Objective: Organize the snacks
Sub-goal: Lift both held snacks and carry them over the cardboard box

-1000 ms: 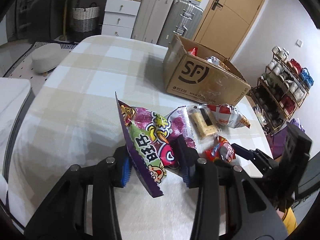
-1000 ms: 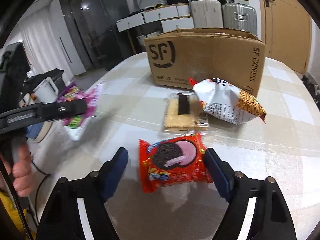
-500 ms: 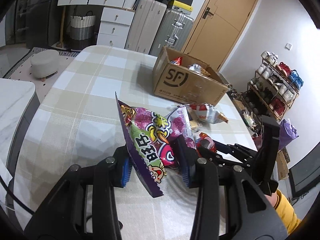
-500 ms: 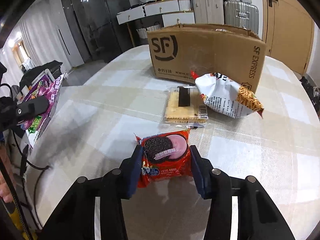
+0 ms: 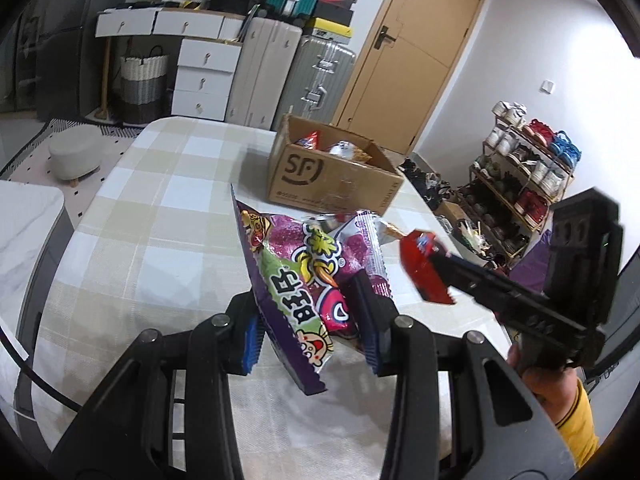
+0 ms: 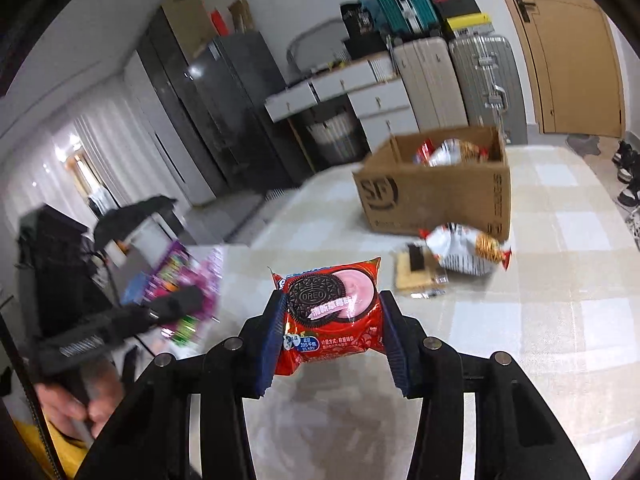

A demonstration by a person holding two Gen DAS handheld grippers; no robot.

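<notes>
My left gripper [image 5: 310, 330] is shut on a purple snack bag [image 5: 296, 272], held edge-up above the checked table [image 5: 152, 240]. My right gripper [image 6: 332, 336] is shut on a red Oreo pack [image 6: 332, 316], lifted clear of the table; in the left wrist view the same red Oreo pack [image 5: 424, 272] shows at the right, in the tips of the right gripper [image 5: 436, 258]. The open SF cardboard box [image 5: 332, 176] stands farther back with several snacks inside. Beside the SF cardboard box [image 6: 436, 196] lie a white chip bag [image 6: 468, 254] and a clear cracker pack [image 6: 416, 276].
The table's rounded edge runs close on the left. Beyond it stand a grey stool [image 5: 74, 156], white drawers [image 5: 204, 80], suitcases [image 5: 316, 76] and a wooden door [image 5: 412, 60]. A shoe rack [image 5: 524, 168] stands at the right. A hand in a yellow sleeve [image 5: 560, 396] holds the right gripper.
The right gripper closed on the Oreo pack and lifted it off the table. The left gripper rose and pulled back with the purple bag, so the box looks farther away.
</notes>
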